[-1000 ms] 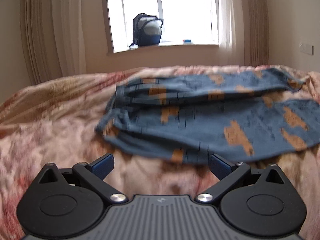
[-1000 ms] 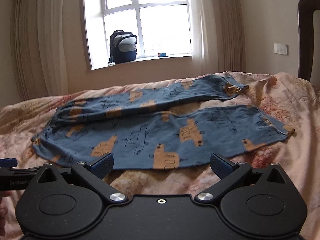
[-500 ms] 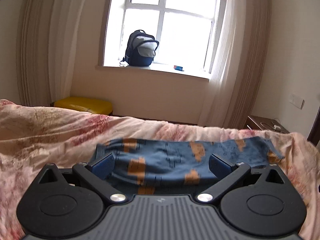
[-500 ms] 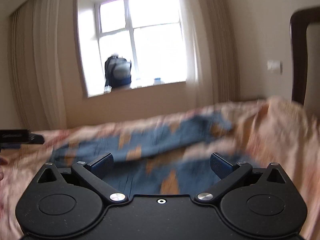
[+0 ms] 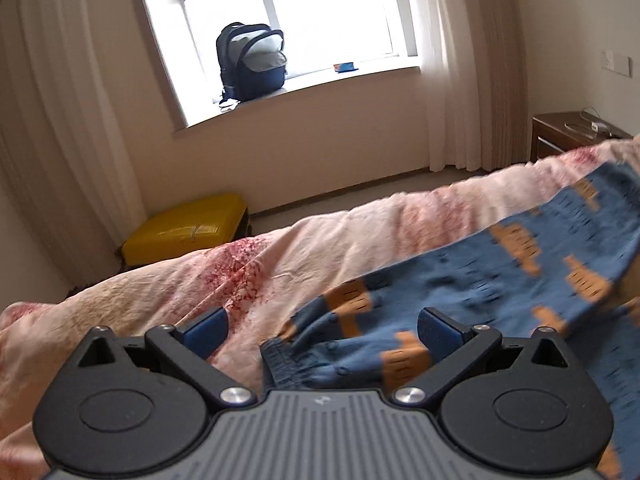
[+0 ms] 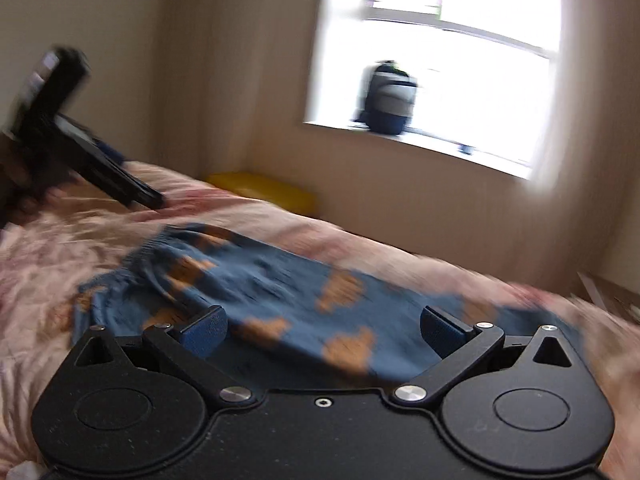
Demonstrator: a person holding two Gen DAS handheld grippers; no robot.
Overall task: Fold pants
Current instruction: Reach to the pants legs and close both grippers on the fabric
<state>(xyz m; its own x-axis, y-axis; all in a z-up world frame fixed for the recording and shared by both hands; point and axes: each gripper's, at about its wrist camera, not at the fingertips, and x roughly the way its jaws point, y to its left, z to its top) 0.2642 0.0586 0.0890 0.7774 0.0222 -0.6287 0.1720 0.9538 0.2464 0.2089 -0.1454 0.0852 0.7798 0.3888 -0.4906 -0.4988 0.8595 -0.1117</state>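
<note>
Bare bedspread point(image 5: 328, 240) lies open left of the pants point(image 5: 500, 280); the other gripper point(image 6: 80, 160) hangs over that side in the right wrist view.

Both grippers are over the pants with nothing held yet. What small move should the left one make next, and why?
Probably ease the left gripper forward and down onto the waistband of the pants, then close. Its jaws stand open and empty, with the gathered band lying just between them on the bedspread. The right gripper is open too, over the fabric.
</note>
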